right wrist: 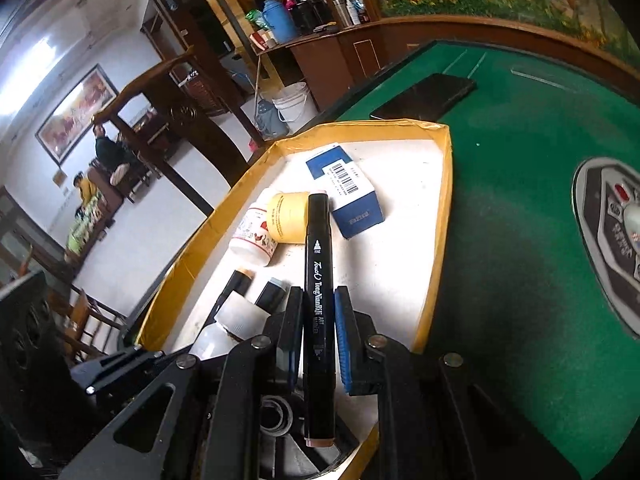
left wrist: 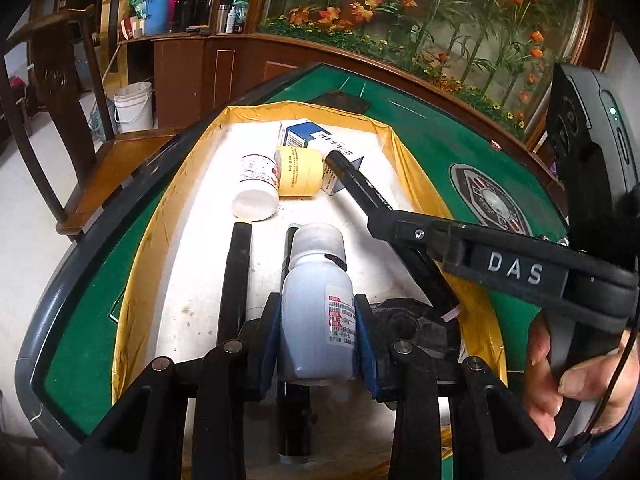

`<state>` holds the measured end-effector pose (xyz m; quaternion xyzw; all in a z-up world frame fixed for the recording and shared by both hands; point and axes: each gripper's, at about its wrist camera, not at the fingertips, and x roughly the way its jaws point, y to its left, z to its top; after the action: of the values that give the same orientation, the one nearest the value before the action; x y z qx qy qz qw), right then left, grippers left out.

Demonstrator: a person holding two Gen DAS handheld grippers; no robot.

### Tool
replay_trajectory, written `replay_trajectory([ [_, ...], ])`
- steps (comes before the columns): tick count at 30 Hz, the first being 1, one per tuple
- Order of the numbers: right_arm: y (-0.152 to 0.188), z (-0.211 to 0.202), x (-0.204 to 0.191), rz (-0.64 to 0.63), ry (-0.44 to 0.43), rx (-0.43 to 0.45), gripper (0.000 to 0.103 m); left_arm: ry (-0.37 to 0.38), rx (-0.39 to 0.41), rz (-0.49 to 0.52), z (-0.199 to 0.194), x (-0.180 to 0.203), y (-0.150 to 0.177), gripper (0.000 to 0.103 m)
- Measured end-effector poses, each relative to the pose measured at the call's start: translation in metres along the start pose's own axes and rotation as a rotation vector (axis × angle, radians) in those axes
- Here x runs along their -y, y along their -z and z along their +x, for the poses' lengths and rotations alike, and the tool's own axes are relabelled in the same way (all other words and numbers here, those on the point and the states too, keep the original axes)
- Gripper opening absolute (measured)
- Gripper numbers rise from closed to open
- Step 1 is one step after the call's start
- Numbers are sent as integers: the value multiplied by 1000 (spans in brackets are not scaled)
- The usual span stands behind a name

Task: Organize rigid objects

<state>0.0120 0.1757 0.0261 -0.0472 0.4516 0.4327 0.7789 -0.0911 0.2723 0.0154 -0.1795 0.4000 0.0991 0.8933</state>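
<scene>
A shallow tray (left wrist: 404, 152) with yellow taped walls and a white floor sits on the green felt worktop (right wrist: 520, 184). The left claw (left wrist: 316, 320) pinches a smooth white plastic bottle (left wrist: 316, 308) over the tray. The right claw (right wrist: 318, 332) pinches a slim black marker (right wrist: 319, 280). Two markers lie loose below. Beyond stand another bottle (left wrist: 258, 188), a yellow tape roll (left wrist: 300, 172) and a blue box (right wrist: 348, 188).

"DAS" — right tool (left wrist: 516, 268); "Touch" — marker (right wrist: 318, 280)
</scene>
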Motion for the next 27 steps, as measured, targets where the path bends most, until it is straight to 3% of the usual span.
replay_trajectory([
  [4, 3, 2, -6, -39, 29, 3, 15, -9, 2, 3, -2, 2, 2, 37],
  [10, 6, -1, -7, -42, 3, 0, 18, -19, 2, 7, -4, 4, 4, 39],
  [14, 8, -6, -10, -57, -14, 7, 34, -21, 11, 5, -9, 7, 5, 43],
  [16, 9, -10, -13, -67, -10, 20, 42, -15, 18, 3, -12, 8, 5, 51],
  [19, 10, -18, -14, -75, -22, 40, 43, -22, 44, 7, -19, 10, 5, 59],
  [23, 12, -31, -18, -98, -39, 73, 43, -14, 66, 5, -27, 12, 2, 60],
  [27, 15, -50, -21, -127, 11, 143, 43, -5, 97, 7, -36, 15, -1, 60],
])
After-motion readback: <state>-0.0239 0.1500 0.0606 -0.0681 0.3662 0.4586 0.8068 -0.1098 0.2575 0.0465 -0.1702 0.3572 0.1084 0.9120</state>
